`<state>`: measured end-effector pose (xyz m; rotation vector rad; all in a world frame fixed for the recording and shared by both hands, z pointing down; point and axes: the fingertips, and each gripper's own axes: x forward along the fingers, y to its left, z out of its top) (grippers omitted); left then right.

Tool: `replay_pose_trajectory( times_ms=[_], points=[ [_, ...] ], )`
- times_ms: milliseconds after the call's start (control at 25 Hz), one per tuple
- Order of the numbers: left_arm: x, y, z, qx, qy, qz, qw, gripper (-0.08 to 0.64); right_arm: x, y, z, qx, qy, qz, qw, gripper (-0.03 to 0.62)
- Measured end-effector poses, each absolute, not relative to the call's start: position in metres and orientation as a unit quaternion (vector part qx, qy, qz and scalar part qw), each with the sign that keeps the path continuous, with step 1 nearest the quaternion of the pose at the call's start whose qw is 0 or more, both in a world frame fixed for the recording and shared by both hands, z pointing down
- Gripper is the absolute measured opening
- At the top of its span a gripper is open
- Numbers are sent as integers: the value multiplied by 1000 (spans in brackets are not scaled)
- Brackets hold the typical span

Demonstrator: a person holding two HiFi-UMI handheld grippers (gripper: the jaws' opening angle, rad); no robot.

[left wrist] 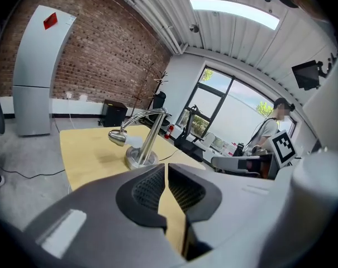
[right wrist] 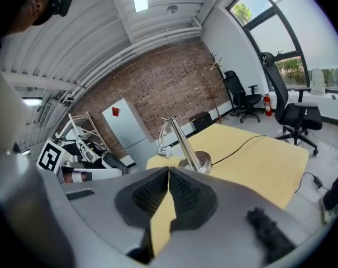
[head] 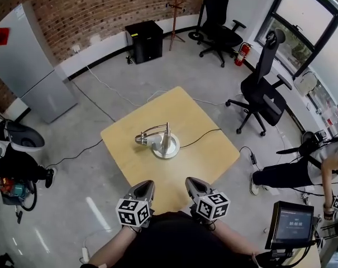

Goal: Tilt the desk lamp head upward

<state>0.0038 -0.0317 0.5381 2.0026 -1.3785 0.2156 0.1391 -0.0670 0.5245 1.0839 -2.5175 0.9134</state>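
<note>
A silver desk lamp [head: 160, 140] stands near the middle of a square yellow table [head: 199, 152], on a round base [head: 166, 148]. Its curved arm ends in a head [head: 142, 139] that points left and slightly down. The same lamp [left wrist: 139, 135] shows ahead in the left gripper view, and the lamp [right wrist: 181, 141] shows in the right gripper view. My left gripper [head: 144, 190] and right gripper [head: 192, 187] hover side by side over the table's near edge, well short of the lamp. Both are shut with nothing between the jaws.
A black cord [head: 199, 133] runs from the lamp base off the table's right side. Black office chairs [head: 263, 91] stand to the right, a grey cabinet [head: 29, 60] at the far left, a black box [head: 144, 41] by the brick wall. A person [head: 303, 166] sits at the right.
</note>
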Motion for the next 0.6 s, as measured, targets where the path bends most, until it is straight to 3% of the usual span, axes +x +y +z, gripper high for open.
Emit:
replay_pose_trajectory(
  times_ms=[600],
  points=[
    [-58, -104, 538, 781, -508, 90, 352, 26, 84, -142, 523, 413, -853, 282, 151, 6]
  ],
)
